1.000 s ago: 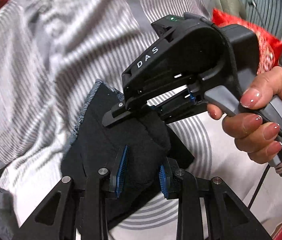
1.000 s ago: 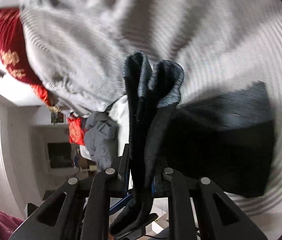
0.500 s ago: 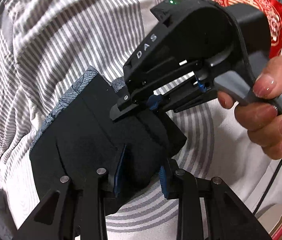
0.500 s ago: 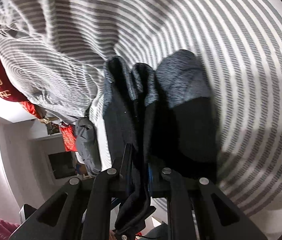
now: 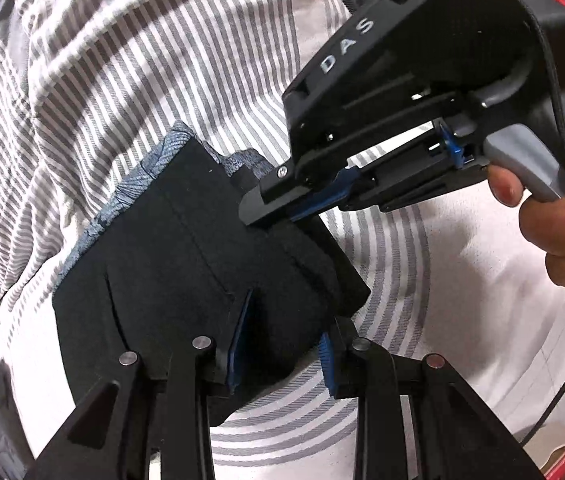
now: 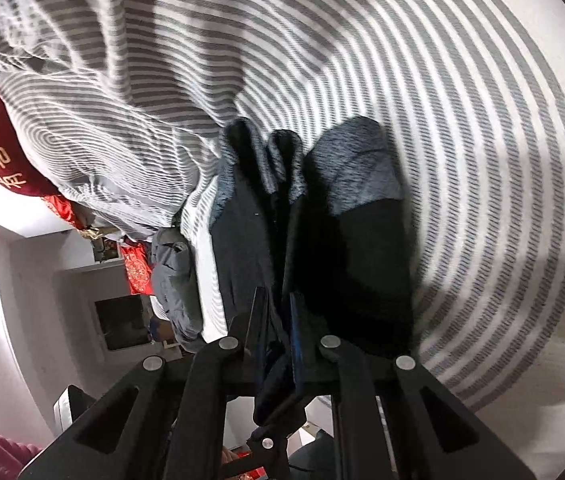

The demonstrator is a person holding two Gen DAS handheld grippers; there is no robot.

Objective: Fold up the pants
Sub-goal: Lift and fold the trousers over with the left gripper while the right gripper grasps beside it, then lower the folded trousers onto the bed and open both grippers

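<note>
The left gripper (image 5: 282,350) points steeply downward, its blue pads clamped on a thick fold of the black pants (image 5: 186,280). The right gripper (image 6: 278,320), angled more shallowly, has its jaws closing, pads pressing the same garment. A hand (image 5: 558,216) wraps the right gripper's grey trigger handle, fingers curled.

Between my left gripper's (image 5: 282,348) ribbed blue rubbery pads, the pants (image 5: 186,264) are matt black cloth with a heathered grey-blue knit lining. Beneath them the bedsheet (image 5: 122,80) is soft striped woven cotton. My right gripper (image 5: 278,208) ahead is matt black plastic, its screws shiny metal.
</note>
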